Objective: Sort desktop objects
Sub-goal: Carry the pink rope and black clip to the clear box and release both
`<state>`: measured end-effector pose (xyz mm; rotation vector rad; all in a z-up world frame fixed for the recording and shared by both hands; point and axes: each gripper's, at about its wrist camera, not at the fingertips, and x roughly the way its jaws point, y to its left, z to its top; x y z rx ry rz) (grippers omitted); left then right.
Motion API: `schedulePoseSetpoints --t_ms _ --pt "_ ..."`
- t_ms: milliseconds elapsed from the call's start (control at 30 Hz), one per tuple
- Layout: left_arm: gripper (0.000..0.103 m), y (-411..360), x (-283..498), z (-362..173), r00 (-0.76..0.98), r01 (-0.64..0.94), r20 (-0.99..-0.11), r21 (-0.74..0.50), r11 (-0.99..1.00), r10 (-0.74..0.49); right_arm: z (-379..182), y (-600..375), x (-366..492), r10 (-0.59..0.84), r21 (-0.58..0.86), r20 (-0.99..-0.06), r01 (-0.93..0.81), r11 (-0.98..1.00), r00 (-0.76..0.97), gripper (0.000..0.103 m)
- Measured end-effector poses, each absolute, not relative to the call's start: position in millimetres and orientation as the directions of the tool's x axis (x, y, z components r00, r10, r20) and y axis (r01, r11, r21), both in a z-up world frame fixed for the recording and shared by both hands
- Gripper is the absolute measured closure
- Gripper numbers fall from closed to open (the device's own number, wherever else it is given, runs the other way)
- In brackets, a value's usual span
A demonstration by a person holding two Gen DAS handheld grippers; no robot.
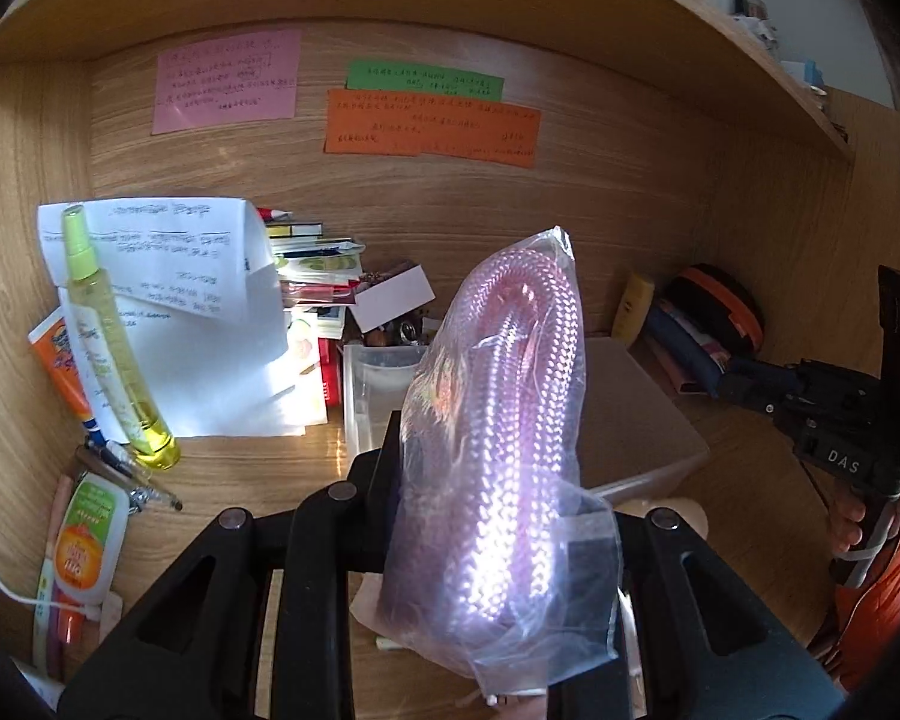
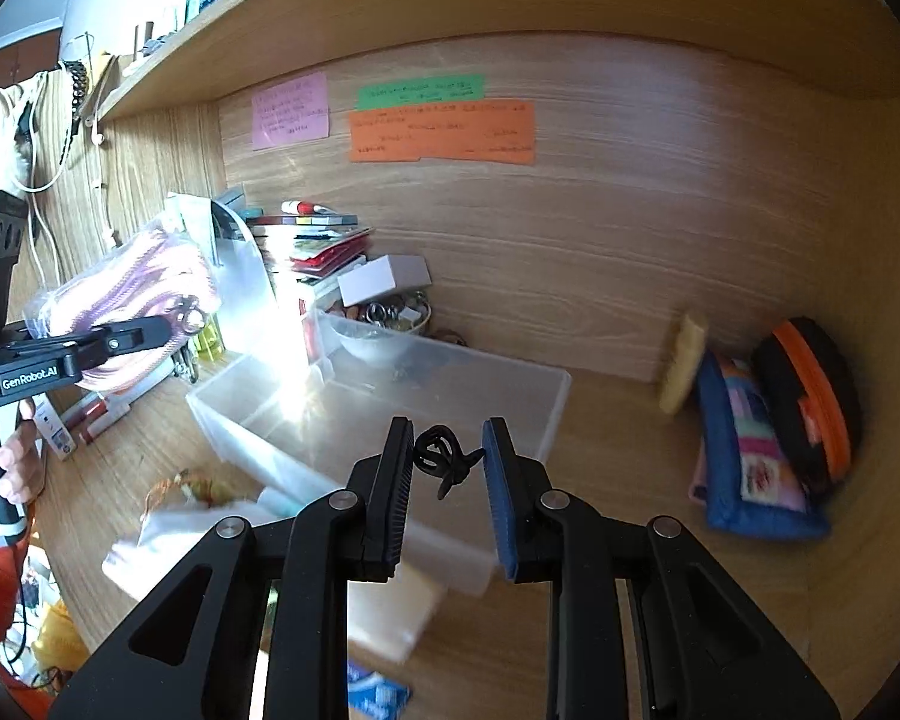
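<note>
Counts first: I see three coloured notes on the back panel, one pink (image 1: 227, 81), one green (image 1: 425, 79) and one orange (image 1: 432, 127); one clear plastic bin (image 2: 510, 381) on the desk; one yellow spray bottle (image 1: 114, 342) leaning against one sheet of white paper (image 1: 210, 300); and one stack of books (image 2: 321, 240) behind the bin.

My left gripper (image 1: 486, 516) is nearly closed, pinching one clear plastic bag (image 1: 498, 450) with a coil of pink braided rope inside. The bag stands up out of the jaws and hides most of the right finger; in the right wrist view it hangs off to the left, above the desk and left of the bin.

My right gripper (image 2: 447, 462) is closed down to a narrow gap, and one small black hair clip (image 2: 441, 459) sits across that gap at the fingertips, touching both pads and held above the bin's near wall.

Against the right side of the desk lie one blue pouch (image 2: 744, 456) and one black and orange case (image 2: 810, 396), well apart from both grippers.
</note>
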<state>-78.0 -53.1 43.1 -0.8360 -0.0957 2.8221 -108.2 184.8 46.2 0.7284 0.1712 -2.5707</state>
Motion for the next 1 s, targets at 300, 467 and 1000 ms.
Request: schedulePoseSetpoints --t_ms 300,467,1000 --pt "0.079 -50 -129 32 -0.777 -0.174 -0.584 -0.158 -0.972 0.233 45 163 -149 -0.419 0.022 -0.547 0.487 -0.873 -0.725 0.082" --pt "0.079 -44 -149 22 -0.754 -0.173 -0.613 -0.161 -0.972 0.236 42 153 -164 -0.417 0.021 -0.566 0.494 -0.869 -0.711 0.082" --pt "0.079 -18 -178 -31 -0.669 -0.178 -0.718 -0.096 -0.979 0.192 -7 143 -191 -0.375 0.034 -0.675 0.482 -0.876 -0.635 0.082"
